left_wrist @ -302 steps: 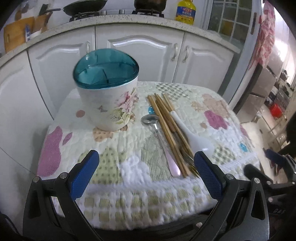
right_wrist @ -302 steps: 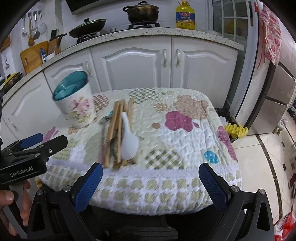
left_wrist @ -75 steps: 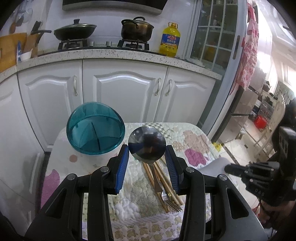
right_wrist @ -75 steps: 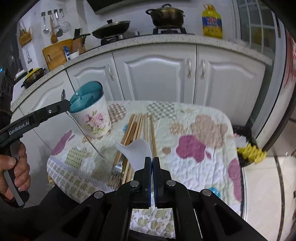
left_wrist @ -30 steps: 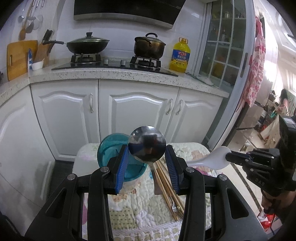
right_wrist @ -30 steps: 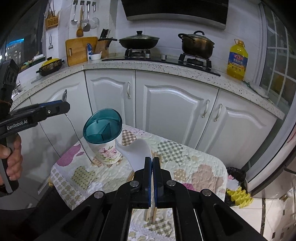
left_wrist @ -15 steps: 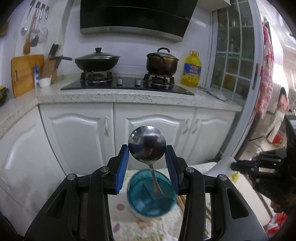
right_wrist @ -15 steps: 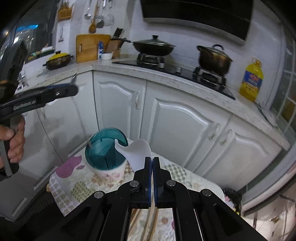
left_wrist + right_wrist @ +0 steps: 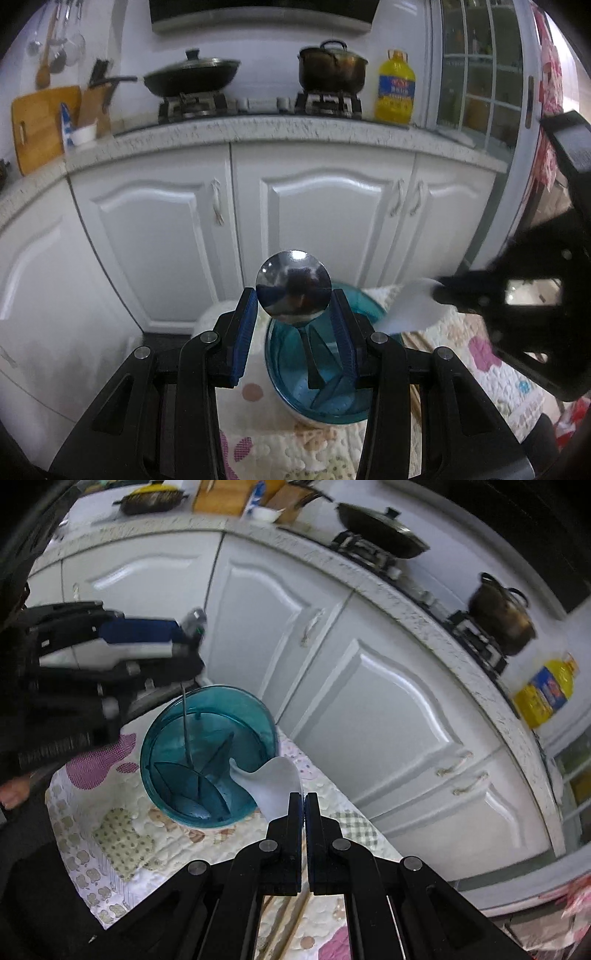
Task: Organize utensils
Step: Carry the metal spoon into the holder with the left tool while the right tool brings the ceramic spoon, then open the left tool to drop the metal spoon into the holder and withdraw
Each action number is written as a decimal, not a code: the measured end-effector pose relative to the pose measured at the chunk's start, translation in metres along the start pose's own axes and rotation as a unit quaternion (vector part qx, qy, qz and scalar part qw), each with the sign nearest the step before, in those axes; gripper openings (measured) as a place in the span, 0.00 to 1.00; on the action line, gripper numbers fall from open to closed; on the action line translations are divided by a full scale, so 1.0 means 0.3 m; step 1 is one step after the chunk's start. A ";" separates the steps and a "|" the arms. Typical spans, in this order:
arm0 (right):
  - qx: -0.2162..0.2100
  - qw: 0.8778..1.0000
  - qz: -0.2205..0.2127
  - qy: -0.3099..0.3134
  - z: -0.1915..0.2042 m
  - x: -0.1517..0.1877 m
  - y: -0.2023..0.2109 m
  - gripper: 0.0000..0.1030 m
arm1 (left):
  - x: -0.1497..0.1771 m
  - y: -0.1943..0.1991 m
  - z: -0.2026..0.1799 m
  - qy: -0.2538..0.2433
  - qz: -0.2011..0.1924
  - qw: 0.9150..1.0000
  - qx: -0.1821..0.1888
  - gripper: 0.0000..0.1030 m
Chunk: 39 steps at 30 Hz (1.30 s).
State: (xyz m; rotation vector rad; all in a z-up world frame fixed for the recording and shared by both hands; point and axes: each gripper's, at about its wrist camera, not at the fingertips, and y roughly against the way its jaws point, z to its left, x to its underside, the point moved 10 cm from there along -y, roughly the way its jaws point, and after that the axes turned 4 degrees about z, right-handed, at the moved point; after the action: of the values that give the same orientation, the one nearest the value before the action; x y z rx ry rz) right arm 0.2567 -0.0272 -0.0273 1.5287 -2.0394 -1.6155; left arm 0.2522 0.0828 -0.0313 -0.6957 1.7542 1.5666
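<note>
My left gripper (image 9: 294, 300) is shut on a metal spoon (image 9: 293, 288), bowl up, its handle hanging down into the teal-rimmed utensil holder (image 9: 354, 404). In the right wrist view the left gripper (image 9: 184, 635) sits above the holder (image 9: 162, 738) and the spoon's thin handle (image 9: 185, 727) reaches into a divided compartment. My right gripper (image 9: 303, 799) is shut on a white ceramic spoon (image 9: 275, 781), which hangs over the holder's near rim. That white spoon (image 9: 412, 306) and right gripper (image 9: 443, 291) show at the right of the left wrist view.
The holder stands on a small table with a quilted patchwork cloth (image 9: 122, 830). Wooden chopsticks (image 9: 291, 919) lie on the cloth below my right gripper. White kitchen cabinets (image 9: 314, 206) stand close behind, with a stove, pans and an oil bottle (image 9: 394, 90) on the counter.
Both grippers have closed in on the holder. The metal spoon's handle has dropped deeper into it, and the white spoon has swung over its rim from the right.
</note>
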 end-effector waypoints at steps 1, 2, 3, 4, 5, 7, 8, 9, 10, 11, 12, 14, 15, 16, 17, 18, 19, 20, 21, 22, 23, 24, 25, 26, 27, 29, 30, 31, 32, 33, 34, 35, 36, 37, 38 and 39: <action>-0.004 1.000 0.005 0.006 0.009 -0.009 -0.020 0.01 | 0.010 -0.010 -0.006 -0.001 0.004 1.000 0.003 0.38; -0.012 1.000 0.010 0.009 0.019 -0.016 -0.039 0.01 | 0.017 -0.021 -0.008 -0.002 0.008 1.000 0.006 0.38; -0.018 1.000 0.013 0.012 0.025 -0.024 -0.055 0.01 | 0.027 -0.036 -0.010 -0.001 0.015 1.000 0.010 0.38; -0.025 0.999 0.016 0.011 0.031 -0.033 -0.075 0.01 | 0.031 -0.043 -0.008 0.000 0.019 1.000 0.011 0.38; -0.038 0.999 0.014 0.006 0.036 -0.043 -0.088 0.01 | 0.036 -0.051 -0.005 0.000 0.022 1.000 0.010 0.38; -0.062 0.998 0.016 -0.007 0.048 -0.059 -0.108 0.01 | 0.050 -0.065 0.001 0.004 0.030 0.999 0.013 0.38; -0.071 0.997 0.016 -0.011 0.053 -0.066 -0.118 0.01 | 0.056 -0.070 0.003 0.005 0.034 0.999 0.013 0.38; -0.078 0.997 0.014 -0.014 0.058 -0.075 -0.127 0.01 | 0.061 -0.075 0.004 0.006 0.037 0.999 0.013 0.38; -0.088 0.996 0.011 -0.017 0.066 -0.085 -0.136 0.01 | 0.067 -0.078 0.005 0.005 0.041 0.999 0.013 0.38; -0.093 0.995 0.008 -0.021 0.069 -0.091 -0.142 0.01 | 0.070 -0.080 0.003 0.005 0.043 0.999 0.012 0.39; -0.094 0.995 0.007 -0.026 0.071 -0.098 -0.149 0.01 | 0.075 -0.080 0.004 0.004 0.044 0.999 0.009 0.40; -0.092 0.995 0.008 -0.041 0.062 -0.104 -0.160 0.03 | 0.074 -0.075 0.006 0.004 0.042 0.999 0.006 0.45; -0.093 0.994 0.008 -0.050 0.054 -0.104 -0.163 0.08 | 0.075 -0.073 0.007 0.004 0.041 0.999 0.003 0.51; -0.096 0.994 0.008 -0.059 0.047 -0.103 -0.163 0.11 | 0.072 -0.074 0.012 0.005 0.041 0.999 -0.001 0.54; -0.095 0.993 0.005 -0.067 0.039 -0.103 -0.161 0.22 | 0.071 -0.075 0.016 0.006 0.041 0.999 -0.004 0.57; -0.092 0.993 -0.001 -0.073 0.030 -0.107 -0.155 0.31 | 0.071 -0.074 0.020 0.009 0.041 0.999 -0.006 0.57; -0.088 0.993 -0.010 -0.082 0.016 -0.108 -0.142 0.33 | 0.071 -0.072 0.025 0.011 0.040 0.999 -0.007 0.57; -0.091 0.992 -0.015 -0.089 0.004 -0.114 -0.144 0.34 | 0.071 -0.068 0.031 0.013 0.040 0.999 -0.009 0.57; -0.095 0.990 -0.020 -0.098 -0.006 -0.114 -0.133 0.34 | 0.072 -0.062 0.038 0.015 0.038 0.999 -0.013 0.57; -0.098 0.989 -0.026 -0.110 -0.020 -0.111 -0.119 0.34 | 0.076 -0.054 0.046 0.018 0.037 0.999 -0.016 0.57; -0.099 0.988 -0.030 -0.118 -0.033 -0.107 -0.106 0.35 | 0.080 -0.046 0.055 0.021 0.036 0.999 -0.018 0.57; -0.099 0.986 -0.035 -0.127 -0.049 -0.102 -0.093 0.36 | 0.087 -0.037 0.064 0.025 0.036 0.999 -0.019 0.57; -0.095 0.985 -0.041 -0.141 -0.073 -0.090 -0.076 0.36 | 0.095 -0.024 0.073 0.030 0.035 0.999 -0.020 0.57; -0.096 0.982 -0.047 -0.154 -0.094 -0.077 -0.061 0.37 | 0.102 -0.010 0.080 0.035 0.034 0.999 -0.021 0.57; -0.097 0.980 -0.051 -0.165 -0.111 -0.062 -0.049 0.38 | 0.111 0.009 0.087 0.040 0.031 0.998 -0.023 0.57; -0.096 0.975 -0.058 -0.194 -0.155 -0.005 -0.024 0.40 | 0.133 0.047 0.088 0.047 0.026 0.998 -0.022 0.58; -0.098 0.971 -0.060 -0.210 -0.177 0.043 -0.014 0.40 | 0.150 0.065 0.085 0.050 0.024 0.998 -0.021 0.59; -0.098 0.969 -0.059 -0.220 -0.190 0.079 -0.010 0.41 | 0.170 0.083 0.076 0.051 0.024 0.998 -0.019 0.59; -0.096 0.966 -0.056 -0.233 -0.205 0.132 -0.010 0.41 | 0.191 0.098 0.067 0.050 0.024 0.998 -0.017 0.59; -0.096 0.963 -0.051 -0.246 -0.217 0.187 -0.015 0.41 | 0.220 0.113 0.056 0.051 0.024 0.998 -0.017 0.60; -0.099 0.960 -0.043 -0.259 -0.222 0.252 -0.023 0.41 | 0.251 0.124 0.043 0.053 0.028 0.998 -0.015 0.60; -0.100 0.957 -0.035 -0.270 -0.221 0.315 -0.032 0.41 | 0.290 0.133 0.026 0.057 0.034 0.998 -0.010 0.60; -0.099 0.955 -0.028 -0.279 -0.220 0.378 -0.039 0.41 | 0.318 0.137 0.010 0.060 0.038 0.997 -0.008 0.60; -0.098 0.952 -0.020 -0.288 -0.215 0.454 -0.048 0.41 | 0.359 0.137 -0.015 0.064 0.047 0.997 -0.004 0.60; -0.097 0.951 -0.014 -0.295 -0.208 0.512 -0.056 0.41 | 0.389 0.132 -0.039 0.064 0.054 0.996 0.001 0.60; -0.096 0.948 -0.007 -0.303 -0.199 0.574 -0.066 0.41 | 0.428 0.123 -0.070 0.064 0.064 0.996 0.006 0.60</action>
State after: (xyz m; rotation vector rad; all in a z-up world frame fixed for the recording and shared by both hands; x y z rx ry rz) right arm 0.2234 -0.1937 -0.0962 1.0628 -2.0296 -2.4360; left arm 0.1404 0.0729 -0.1066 -0.7035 1.9351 1.6255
